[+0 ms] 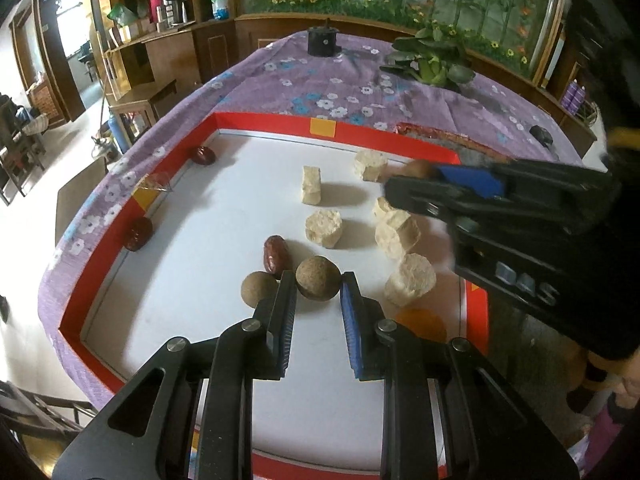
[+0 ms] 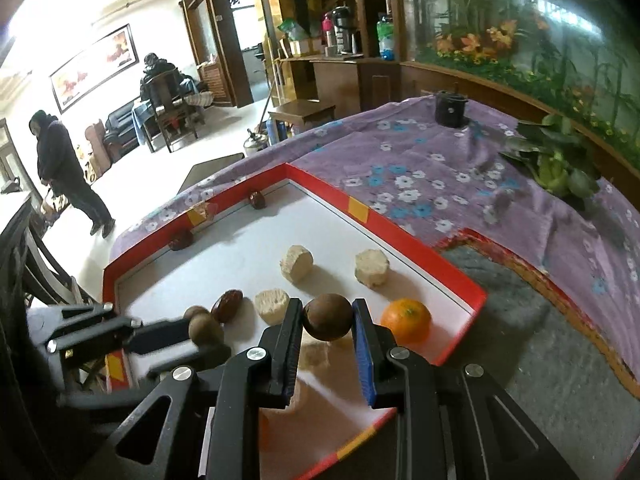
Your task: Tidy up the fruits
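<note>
A white tray with a red rim (image 1: 256, 120) holds the fruit. My left gripper (image 1: 318, 280) is shut on a tan round fruit (image 1: 318, 270) low over the tray's near part. A second tan round fruit (image 1: 256, 290) and a red date (image 1: 274, 258) lie just to its left. My right gripper (image 2: 327, 308) is shut on a darker brown round fruit (image 2: 327, 317), with an orange (image 2: 406, 320) just to its right by the tray corner. Several pale beige chunks (image 1: 324, 228) are scattered mid-tray. Two more dates (image 1: 138, 234) rest against the left rim.
The tray lies on a purple flowered cloth (image 1: 340, 80). A leafy green vegetable (image 1: 432, 60) and a small black object (image 1: 322, 42) sit at the far side. A grey mat (image 2: 540, 340) borders the tray on the right. One person stands (image 2: 64, 168) in the room beyond.
</note>
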`<control>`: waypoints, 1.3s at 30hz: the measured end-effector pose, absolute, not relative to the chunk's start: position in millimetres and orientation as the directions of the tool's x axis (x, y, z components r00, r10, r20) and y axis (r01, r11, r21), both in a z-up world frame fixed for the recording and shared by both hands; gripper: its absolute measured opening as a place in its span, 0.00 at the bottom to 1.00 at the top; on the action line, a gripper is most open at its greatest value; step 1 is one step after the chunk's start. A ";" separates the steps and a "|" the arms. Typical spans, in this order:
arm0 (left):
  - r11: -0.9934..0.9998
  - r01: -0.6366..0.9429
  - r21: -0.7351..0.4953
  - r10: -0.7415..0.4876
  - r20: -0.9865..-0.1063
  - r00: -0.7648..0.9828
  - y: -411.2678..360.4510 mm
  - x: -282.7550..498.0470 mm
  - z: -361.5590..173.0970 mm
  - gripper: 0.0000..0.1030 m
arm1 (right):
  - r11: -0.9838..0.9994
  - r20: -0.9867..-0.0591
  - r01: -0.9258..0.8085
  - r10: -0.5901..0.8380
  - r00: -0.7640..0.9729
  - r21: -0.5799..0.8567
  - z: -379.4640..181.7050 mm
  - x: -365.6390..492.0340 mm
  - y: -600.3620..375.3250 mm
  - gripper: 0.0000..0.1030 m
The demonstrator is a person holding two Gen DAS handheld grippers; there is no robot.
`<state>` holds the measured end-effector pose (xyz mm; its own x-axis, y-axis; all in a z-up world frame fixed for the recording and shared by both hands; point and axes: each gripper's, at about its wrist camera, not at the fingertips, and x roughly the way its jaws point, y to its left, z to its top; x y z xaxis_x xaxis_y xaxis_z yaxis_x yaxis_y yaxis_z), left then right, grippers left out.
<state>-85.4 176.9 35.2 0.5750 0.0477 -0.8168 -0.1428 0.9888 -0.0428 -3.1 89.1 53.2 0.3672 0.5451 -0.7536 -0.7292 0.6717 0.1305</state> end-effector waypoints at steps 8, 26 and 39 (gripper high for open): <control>0.987 -0.150 -0.052 0.042 -0.826 0.562 182.1 -78.5 26.5 0.21 | 0.670 -0.784 -0.731 0.520 0.339 0.128 32.5 22.2 115.8 0.23; 0.982 -0.186 -0.026 0.082 -0.834 0.546 178.1 -74.2 20.9 0.21 | 0.671 -0.784 -0.716 0.544 0.300 0.192 18.5 33.0 119.4 0.31; 0.974 -0.224 -0.029 0.117 -0.781 0.614 171.0 -91.0 43.7 0.43 | 0.718 -0.727 -0.676 0.551 0.409 0.165 54.8 0.0 61.5 0.31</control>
